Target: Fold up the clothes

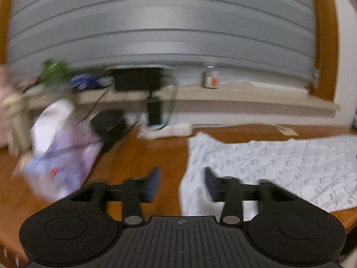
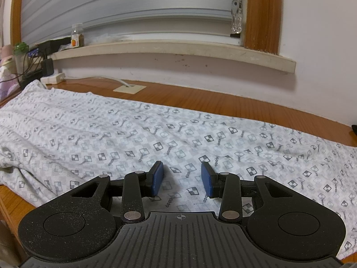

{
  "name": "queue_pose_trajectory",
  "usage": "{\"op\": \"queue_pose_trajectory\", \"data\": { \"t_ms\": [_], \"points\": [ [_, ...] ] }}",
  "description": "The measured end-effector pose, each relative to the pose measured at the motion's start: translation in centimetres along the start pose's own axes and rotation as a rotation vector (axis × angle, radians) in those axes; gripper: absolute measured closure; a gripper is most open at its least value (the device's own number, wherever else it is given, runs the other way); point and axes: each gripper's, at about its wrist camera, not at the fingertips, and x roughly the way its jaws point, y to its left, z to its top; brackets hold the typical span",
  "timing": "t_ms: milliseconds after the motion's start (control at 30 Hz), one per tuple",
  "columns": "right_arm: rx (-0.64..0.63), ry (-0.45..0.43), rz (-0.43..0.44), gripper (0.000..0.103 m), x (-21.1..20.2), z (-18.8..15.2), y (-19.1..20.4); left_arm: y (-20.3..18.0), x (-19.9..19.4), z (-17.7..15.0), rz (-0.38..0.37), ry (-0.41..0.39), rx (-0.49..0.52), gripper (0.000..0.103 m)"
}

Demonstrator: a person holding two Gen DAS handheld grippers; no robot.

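A white garment with a grey checker print lies spread flat across the wooden table. In the left wrist view its left end reaches the front edge. My left gripper is open and empty, hovering over the garment's left edge; the view is blurred. My right gripper is open and empty, just above the middle of the garment.
A white and lilac cloth pile lies left of the garment. A power strip, black adapters with cables, a small plant and a jar on the windowsill stand behind.
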Motion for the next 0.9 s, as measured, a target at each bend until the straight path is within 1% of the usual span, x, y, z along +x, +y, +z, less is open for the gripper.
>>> {"op": "queue_pose_trajectory", "data": {
  "t_ms": [33,67,167,267,333,400,433,500,533,567,633,733,800,867,900],
  "points": [
    [0.001,0.0,0.0,0.064,0.0,0.0,0.0,-1.0,1.3,0.8,-0.024,0.004,0.041,0.045],
    [0.002,-0.001,0.0,0.064,0.0,0.0,0.0,-1.7,2.7,1.4,-0.053,0.014,0.057,0.043],
    [0.003,-0.001,0.0,0.064,0.0,-0.1,0.0,-3.2,7.8,3.5,-0.136,0.067,0.077,0.042],
    [0.002,-0.001,0.0,0.064,-0.1,-0.1,0.0,-3.7,13.3,5.3,-0.143,0.137,0.08,0.042],
    [0.002,-0.002,-0.001,0.064,-0.1,-0.1,0.0,-4.1,16.5,5.7,-0.138,0.196,0.1,0.043],
    [0.0,-0.001,-0.002,0.064,-0.1,-0.1,0.0,-4.4,19.1,5.5,-0.123,0.251,0.128,0.057],
    [-0.003,-0.001,-0.002,0.064,-0.1,-0.1,0.0,-4.5,20.1,5.2,-0.108,0.276,0.146,0.077],
    [-0.009,0.003,-0.002,0.064,-0.1,-0.1,0.1,-4.7,21.0,4.6,-0.096,0.267,0.184,0.081],
    [-0.019,0.01,0.001,0.064,0.0,0.1,0.1,-4.5,21.3,4.6,-0.09,0.258,0.168,0.086],
    [-0.028,0.018,0.003,0.063,0.1,0.2,0.1,-4.5,21.6,4.5,-0.069,0.247,0.162,0.088],
    [-0.024,0.039,0.009,0.059,0.4,0.7,-0.3,-4.6,22.2,4.5,-0.017,0.221,0.157,0.088],
    [-0.03,0.072,0.012,0.057,1.3,1.6,-0.5,-4.9,23.5,5.1,0.061,0.178,0.145,0.088],
    [-0.041,0.078,-0.003,0.057,2.2,2.2,-0.2,-5.2,24.5,5.6,0.08,0.175,0.145,0.088],
    [-0.054,0.087,-0.019,0.057,3.3,3.0,-0.1,-5.4,25.4,6.1,0.096,0.181,0.15,0.086],
    [-0.062,0.09,-0.027,0.057,3.9,3.5,-0.2,-5.6,25.4,6.3,0.104,0.171,0.141,0.085]
  ]
}}
